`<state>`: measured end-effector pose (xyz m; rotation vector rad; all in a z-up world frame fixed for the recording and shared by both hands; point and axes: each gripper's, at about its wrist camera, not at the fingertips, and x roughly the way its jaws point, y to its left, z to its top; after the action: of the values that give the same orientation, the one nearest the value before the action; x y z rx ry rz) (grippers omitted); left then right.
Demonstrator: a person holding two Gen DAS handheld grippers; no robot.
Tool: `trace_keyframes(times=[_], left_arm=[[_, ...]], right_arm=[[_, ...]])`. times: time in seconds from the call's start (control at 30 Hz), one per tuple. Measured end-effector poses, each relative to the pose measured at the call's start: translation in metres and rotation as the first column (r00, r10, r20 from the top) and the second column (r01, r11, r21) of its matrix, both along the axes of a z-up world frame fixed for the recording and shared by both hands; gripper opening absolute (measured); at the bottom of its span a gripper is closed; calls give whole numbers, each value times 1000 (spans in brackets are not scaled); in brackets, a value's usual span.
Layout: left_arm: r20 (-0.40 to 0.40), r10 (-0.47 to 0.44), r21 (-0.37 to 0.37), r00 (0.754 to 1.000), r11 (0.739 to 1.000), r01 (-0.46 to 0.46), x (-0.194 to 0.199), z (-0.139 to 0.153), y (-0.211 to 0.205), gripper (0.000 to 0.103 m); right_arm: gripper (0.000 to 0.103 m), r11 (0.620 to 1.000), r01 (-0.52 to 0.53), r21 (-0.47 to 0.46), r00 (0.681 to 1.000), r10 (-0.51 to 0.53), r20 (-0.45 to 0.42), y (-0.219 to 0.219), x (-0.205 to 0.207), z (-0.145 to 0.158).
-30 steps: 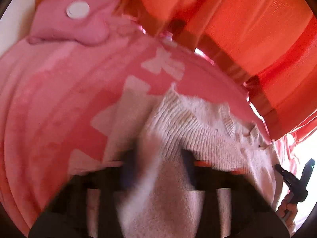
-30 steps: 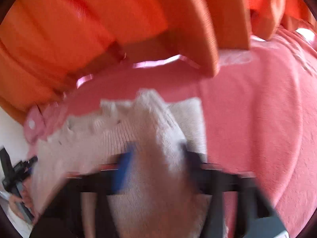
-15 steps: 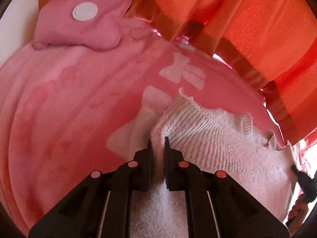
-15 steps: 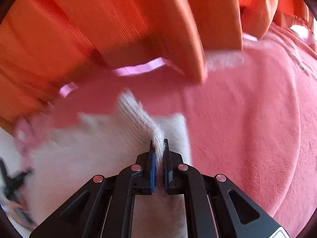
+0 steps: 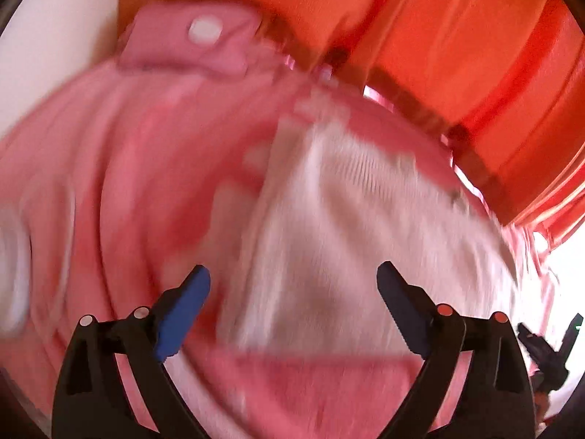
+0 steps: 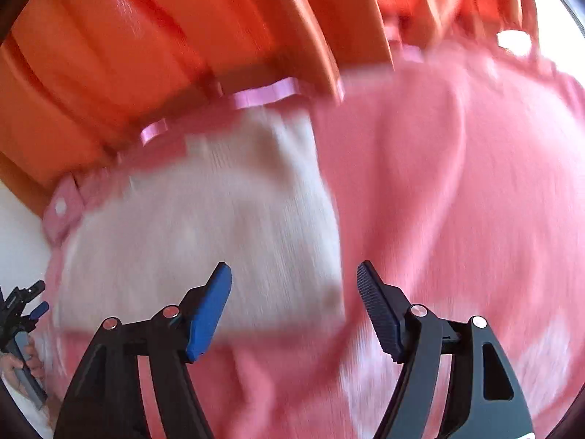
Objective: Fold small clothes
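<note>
Fingers (image 5: 190,300) of our left gripper (image 5: 292,307) and right gripper (image 6: 294,305) stand apart, holding nothing, because we judge the white knit garment (image 6: 219,216) lies folded flat on the pink blanket (image 6: 457,201).

The left hand-held gripper (image 5: 292,303) has its jaws spread wide, blue-padded fingers (image 5: 182,311) well apart and holding nothing. The right hand-held gripper (image 6: 294,307) is the same — jaws wide, nothing between the pads (image 6: 208,311). Both views are motion-blurred.
</note>
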<state>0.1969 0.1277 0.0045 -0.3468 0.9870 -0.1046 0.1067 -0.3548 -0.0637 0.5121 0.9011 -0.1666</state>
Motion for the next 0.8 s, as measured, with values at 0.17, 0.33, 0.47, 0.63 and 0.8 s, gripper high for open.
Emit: trace_keyframes(times=[0.17,0.33,0.47,0.63,0.8], left_arm=[[-85,132,-107,988,984,-141,-5,-31,6,90],[-109,148,-184,983,969,-167,16,-25,4,24],[-76,130,-203,989,969,-143,10,8,16,13],[-123,102,-153,987,981,-120,-11,-12,20,13],[-148,134,-153,980,976,-157,-13,-39,19,15]], right_arm=[[71,982,20,190,997,-33,67,-1,11,-9],[26,964,72,257,993,-94,75,-8,38,9],[16,987,40,155,981,-68,183,-3,14,55],[16,992,82,94,996,-85,25,-10,2,3],[27,992,82,96,996,-84,14,-8,-5,2]])
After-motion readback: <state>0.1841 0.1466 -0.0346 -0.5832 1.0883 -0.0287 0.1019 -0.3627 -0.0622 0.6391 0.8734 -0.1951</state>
